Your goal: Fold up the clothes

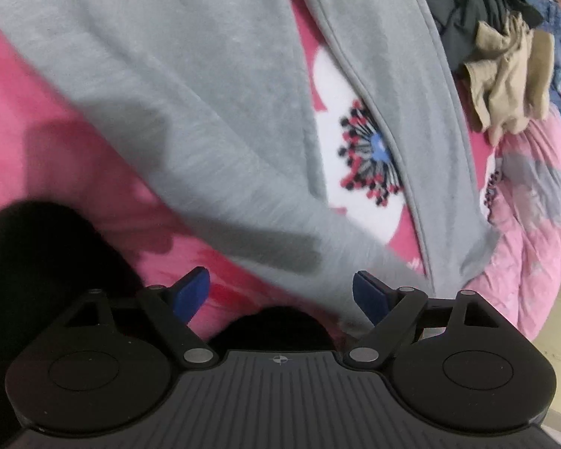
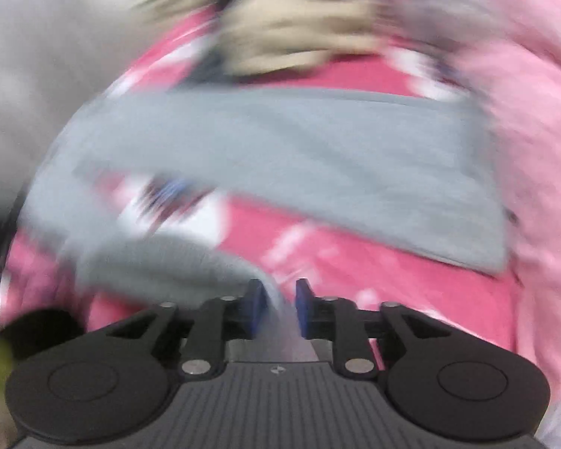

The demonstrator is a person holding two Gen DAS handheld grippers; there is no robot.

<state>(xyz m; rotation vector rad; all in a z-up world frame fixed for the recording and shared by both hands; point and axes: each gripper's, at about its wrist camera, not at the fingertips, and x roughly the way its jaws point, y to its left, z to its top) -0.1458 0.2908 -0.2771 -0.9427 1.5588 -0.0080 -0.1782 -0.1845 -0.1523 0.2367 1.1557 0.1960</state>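
A grey fleece garment (image 1: 205, 112) lies spread over a pink floral blanket (image 1: 18, 119), its hemmed edge running down the right side. My left gripper (image 1: 280, 290) hovers over the garment's near end with its blue pads wide apart, open, and nothing pinched between them. The right wrist view is blurred by motion. In it the same grey garment (image 2: 280, 149) lies in a broad band across the blanket (image 2: 355, 262). A narrow fold of grey cloth runs between the fingers of my right gripper (image 2: 280, 308). The pads stand slightly apart and do not visibly squeeze it.
A heap of loose clothes sits at the far right: a beige piece (image 1: 505, 75), dark garments (image 1: 475, 0) and denim (image 1: 557, 18). A pale pink quilt (image 1: 535, 224) hangs over the bed's right edge above a light floor. A dark shape (image 1: 37, 262) fills the lower left.
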